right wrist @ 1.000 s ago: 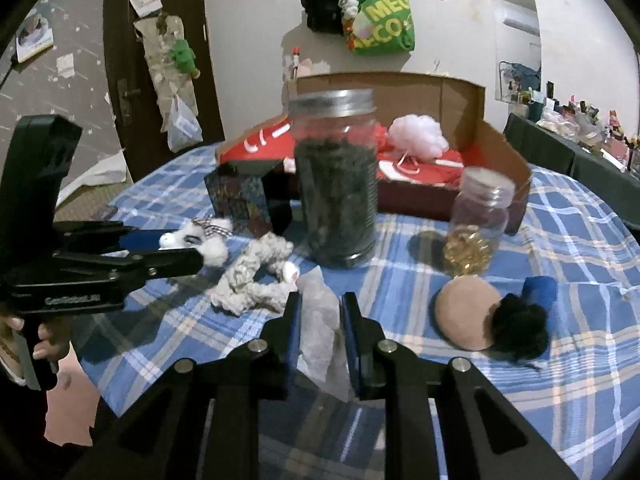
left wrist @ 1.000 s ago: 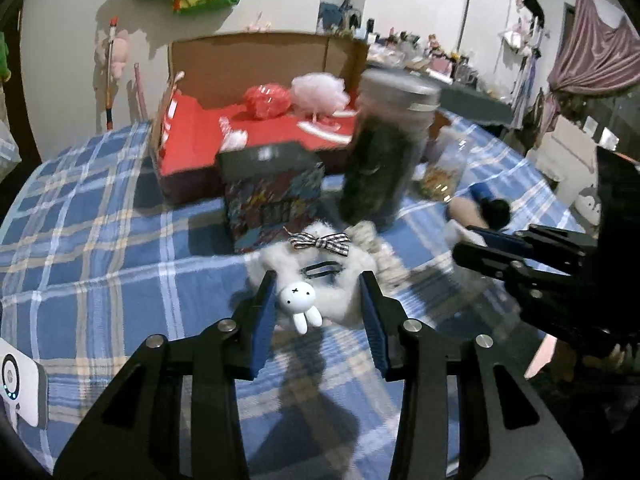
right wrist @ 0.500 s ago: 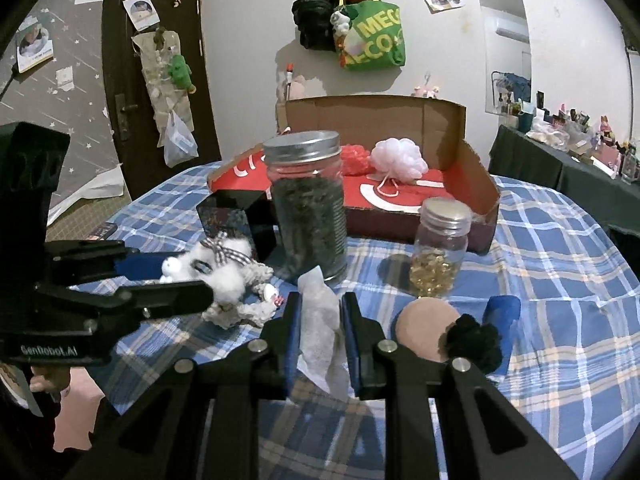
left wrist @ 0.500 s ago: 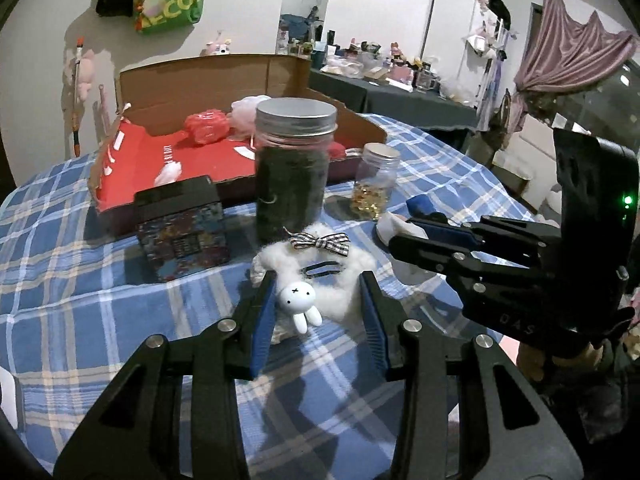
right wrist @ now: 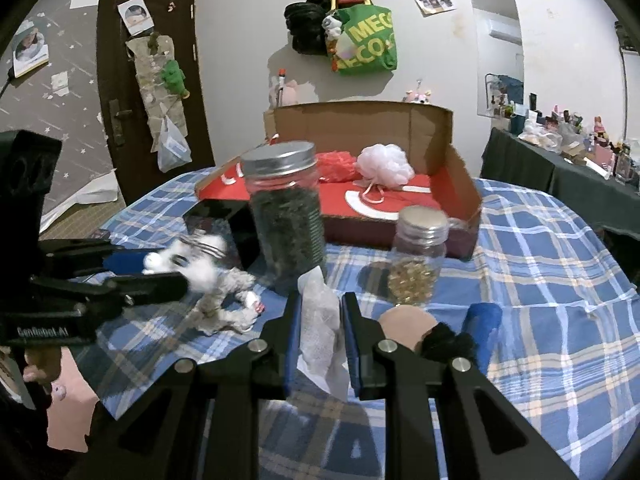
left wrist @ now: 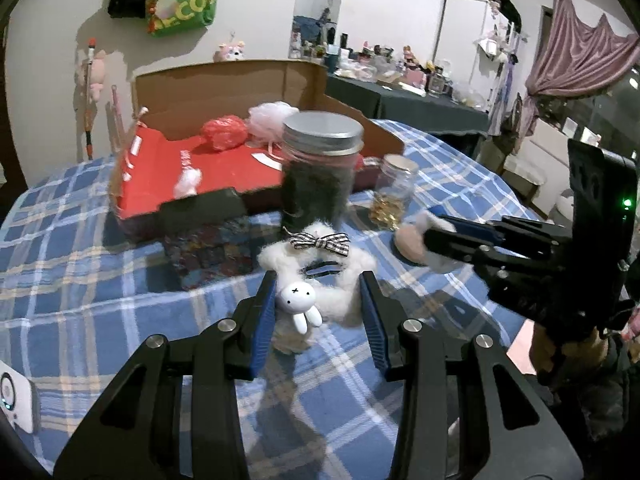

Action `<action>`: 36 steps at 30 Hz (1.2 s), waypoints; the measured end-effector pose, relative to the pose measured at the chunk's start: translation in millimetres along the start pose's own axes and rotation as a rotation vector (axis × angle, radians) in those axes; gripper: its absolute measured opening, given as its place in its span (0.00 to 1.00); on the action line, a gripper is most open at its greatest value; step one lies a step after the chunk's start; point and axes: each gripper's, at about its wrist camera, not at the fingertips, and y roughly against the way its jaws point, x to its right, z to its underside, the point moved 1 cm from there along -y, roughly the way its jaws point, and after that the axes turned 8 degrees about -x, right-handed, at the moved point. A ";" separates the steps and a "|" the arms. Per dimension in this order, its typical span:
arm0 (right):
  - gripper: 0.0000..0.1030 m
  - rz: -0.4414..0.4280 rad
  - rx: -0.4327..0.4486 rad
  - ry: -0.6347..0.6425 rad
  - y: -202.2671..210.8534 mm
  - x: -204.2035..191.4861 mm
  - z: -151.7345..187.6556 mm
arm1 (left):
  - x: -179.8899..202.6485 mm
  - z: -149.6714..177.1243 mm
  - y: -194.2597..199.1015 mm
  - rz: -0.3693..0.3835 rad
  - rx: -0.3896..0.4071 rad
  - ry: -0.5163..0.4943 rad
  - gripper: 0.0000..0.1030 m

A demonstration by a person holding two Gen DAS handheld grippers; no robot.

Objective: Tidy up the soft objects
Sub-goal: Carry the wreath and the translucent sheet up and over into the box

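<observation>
Writing on bag: the green bag (right wrist: 366, 42) on the wall reads "MEG" over "ECO", cut off by its folds.
Writing on tool: white lettering on the left tool's body reads roughly "GenRobot.AI".
Left gripper (left wrist: 318, 300): clamped on a white fluffy scrunchie (left wrist: 320, 272) with a checked bow and a small white bunny charm, held off the cloth.
Right gripper (right wrist: 320, 316): pinched together on a white gauzy cloth (right wrist: 320, 332) that stands up between the blue pads.
Cardboard box (right wrist: 460, 184): open, red inside, at the far side of the table; a white mesh pouf (right wrist: 386, 166) and a red one (right wrist: 336, 166) lie in it.
In the way: a tall jar (right wrist: 286, 216) of dark contents and a small jar (right wrist: 418, 256) of golden bits stand just before the box's near wall; a dark patterned tin (left wrist: 208, 240) sits left of the tall jar.
Still on the cloth: a cream knit scrunchie (right wrist: 228, 304), a tan round puff (right wrist: 404, 320), a black fuzzy piece (right wrist: 444, 342) and a blue item (right wrist: 484, 320).
Open room: the blue plaid tablecloth (right wrist: 540, 280) is bare toward the right edge.
</observation>
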 end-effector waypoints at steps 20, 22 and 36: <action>0.21 0.088 0.052 -0.028 11.5 41.9 -43.5 | -48.3 -49.3 11.0 -0.092 0.041 0.022 0.37; 0.21 0.091 0.051 -0.024 9.3 45.2 -50.2 | -51.5 -56.2 8.0 -0.089 0.036 0.020 0.37; 0.21 0.032 -0.036 0.019 -30.1 72.5 -99.2 | -70.7 -108.9 -38.3 -0.034 -0.079 -0.033 0.37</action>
